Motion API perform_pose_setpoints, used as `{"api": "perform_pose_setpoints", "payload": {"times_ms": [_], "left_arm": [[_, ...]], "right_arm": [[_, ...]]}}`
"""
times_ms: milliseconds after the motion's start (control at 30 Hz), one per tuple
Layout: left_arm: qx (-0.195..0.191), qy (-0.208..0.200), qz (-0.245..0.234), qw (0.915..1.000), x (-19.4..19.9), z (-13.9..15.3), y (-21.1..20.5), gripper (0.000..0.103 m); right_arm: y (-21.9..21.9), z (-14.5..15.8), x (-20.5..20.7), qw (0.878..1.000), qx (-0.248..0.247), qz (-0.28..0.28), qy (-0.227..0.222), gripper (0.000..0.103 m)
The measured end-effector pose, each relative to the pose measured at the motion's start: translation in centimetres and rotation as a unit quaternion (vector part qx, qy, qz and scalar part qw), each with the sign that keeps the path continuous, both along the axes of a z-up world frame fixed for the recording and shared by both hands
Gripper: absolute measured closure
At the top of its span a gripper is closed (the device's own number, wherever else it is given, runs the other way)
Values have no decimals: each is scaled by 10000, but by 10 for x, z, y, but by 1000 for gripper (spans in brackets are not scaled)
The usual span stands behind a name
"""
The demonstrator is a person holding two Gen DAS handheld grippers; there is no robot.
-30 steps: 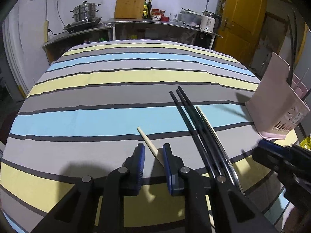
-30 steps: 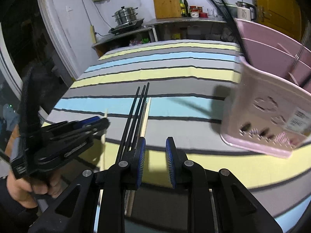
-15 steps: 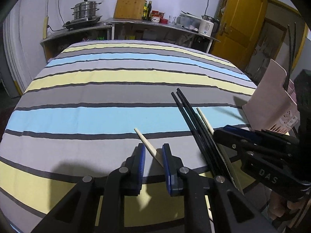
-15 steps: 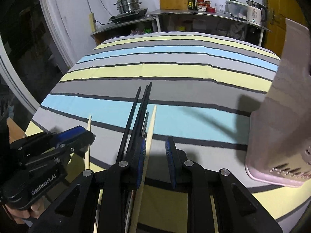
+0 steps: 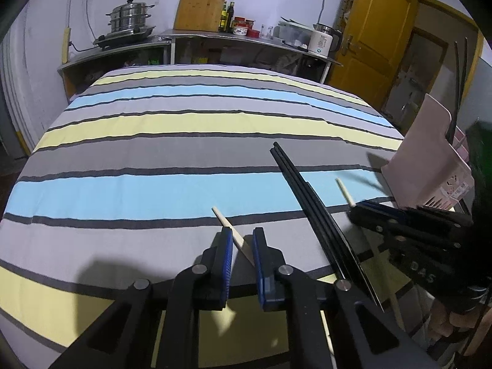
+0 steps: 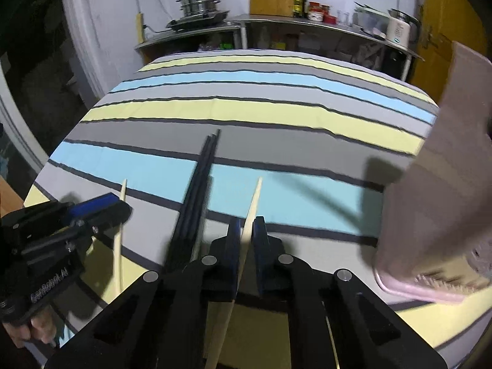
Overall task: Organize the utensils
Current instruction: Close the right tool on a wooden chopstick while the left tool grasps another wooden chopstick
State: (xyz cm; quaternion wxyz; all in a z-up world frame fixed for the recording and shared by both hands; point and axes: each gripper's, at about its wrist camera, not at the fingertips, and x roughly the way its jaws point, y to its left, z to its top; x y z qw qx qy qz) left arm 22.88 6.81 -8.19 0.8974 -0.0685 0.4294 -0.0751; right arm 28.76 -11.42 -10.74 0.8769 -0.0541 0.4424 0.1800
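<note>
Two pale wooden chopsticks are in hand over the striped tablecloth (image 5: 184, 123). My left gripper (image 5: 241, 233) is closing, and its pads press on one wooden chopstick (image 5: 238, 240) that crosses the gap at a slant. From the right wrist, that left gripper (image 6: 104, 204) shows at lower left. My right gripper (image 6: 246, 224) is closing too, its pads pinching the other wooden chopstick (image 6: 253, 203), whose tip juts forward. A bundle of black chopsticks (image 5: 307, 203) lies on the cloth between the two grippers. At the right stands a pink utensil holder (image 5: 430, 160).
Black chopsticks (image 5: 458, 70) stand upright in the pink holder (image 6: 446, 200). A counter (image 5: 230, 35) behind the table carries a steamer pot (image 5: 130, 15), a cutting board (image 5: 201, 4), bottles and a kettle (image 5: 323, 40). A yellow door (image 5: 381, 30) is at far right.
The right gripper's jaws went from wide apart to pinched on the pale chopstick beside the black bundle. The left gripper's jaws narrowed a little around its chopstick.
</note>
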Motion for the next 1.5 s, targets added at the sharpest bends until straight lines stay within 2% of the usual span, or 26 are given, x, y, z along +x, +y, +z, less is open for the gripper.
{"api": "perform_pose_setpoints", "payload": {"times_ms": [167, 400, 567, 700, 833, 1000, 1100, 1300, 1500], "left_arm": [[82, 7, -256, 9996, 5, 0, -4, 90], [-203, 87, -687, 9974, -6, 0, -10, 90], [-550, 344, -433, 9970, 1, 1, -3, 90], [-527, 478, -210, 9972, 6, 2, -5, 90], [-379, 549, -14, 9978, 12, 2, -11, 90], [42, 530, 28, 9986, 14, 3, -22, 90], [142, 548, 11, 9984, 16, 4, -23, 94], [-142, 662, 19, 9977, 16, 6, -14, 98], [-301, 514, -41, 9982, 6, 25, -11, 98]], "right_arm": [[-16, 1, -13, 9998, 76, -200, 56, 95], [-31, 1, -27, 9988, 281, -298, 256, 96], [-27, 3, -18, 9990, 184, -233, 346, 95], [-20, 3, -10, 9991, 46, -232, 357, 95], [-16, 3, -4, 9991, -18, -247, 350, 95], [-15, 3, 0, 9989, 28, -280, 371, 97], [-16, 3, 1, 9988, 60, -269, 396, 97], [-20, 11, -4, 9988, 232, -211, 371, 97], [-21, 30, -14, 9992, 341, -134, 188, 97]]}}
